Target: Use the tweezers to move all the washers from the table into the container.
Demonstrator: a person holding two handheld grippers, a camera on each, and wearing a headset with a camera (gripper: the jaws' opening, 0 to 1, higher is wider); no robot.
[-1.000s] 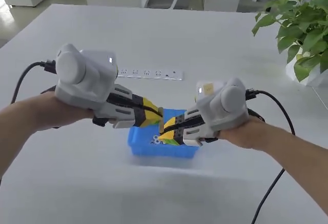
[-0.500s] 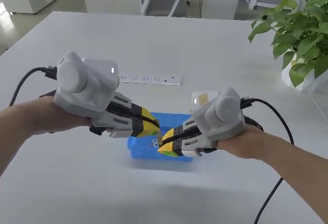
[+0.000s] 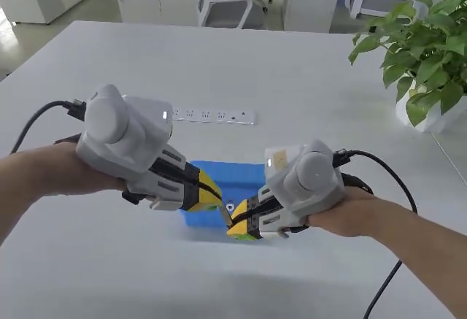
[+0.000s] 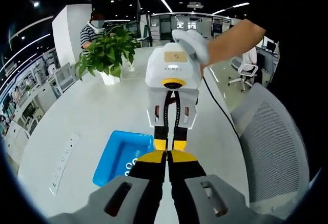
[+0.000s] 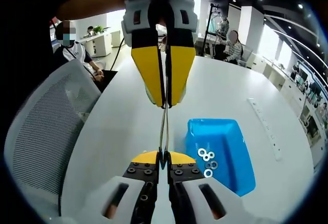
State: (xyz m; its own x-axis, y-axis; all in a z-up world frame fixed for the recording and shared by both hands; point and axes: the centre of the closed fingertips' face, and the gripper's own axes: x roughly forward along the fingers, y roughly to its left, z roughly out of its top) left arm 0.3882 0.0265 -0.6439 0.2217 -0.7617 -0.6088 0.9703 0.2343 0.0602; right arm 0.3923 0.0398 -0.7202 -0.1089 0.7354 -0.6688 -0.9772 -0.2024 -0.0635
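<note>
A blue container (image 3: 219, 174) sits on the white table (image 3: 292, 78), with several washers (image 5: 207, 161) lying inside it. My left gripper (image 3: 216, 201) and right gripper (image 3: 237, 225) meet tip to tip over the container's near edge. Thin metal tweezers (image 5: 164, 126) run straight between them. In the right gripper view, my right gripper (image 5: 164, 158) is shut on one end and the left gripper (image 5: 164, 98) is shut on the other. In the left gripper view, the container (image 4: 120, 155) lies to the left of my closed left gripper (image 4: 167, 157).
A white power strip (image 3: 211, 117) lies beyond the container. A potted plant (image 3: 416, 49) stands at the table's far right. Cables trail from both grippers. A grey mesh chair (image 5: 46, 131) stands at the table's edge, and people sit in the background.
Both grippers, still joined tip to tip, have drawn nearer to me, from over the container's middle to its near edge. The head camera has also shifted.
</note>
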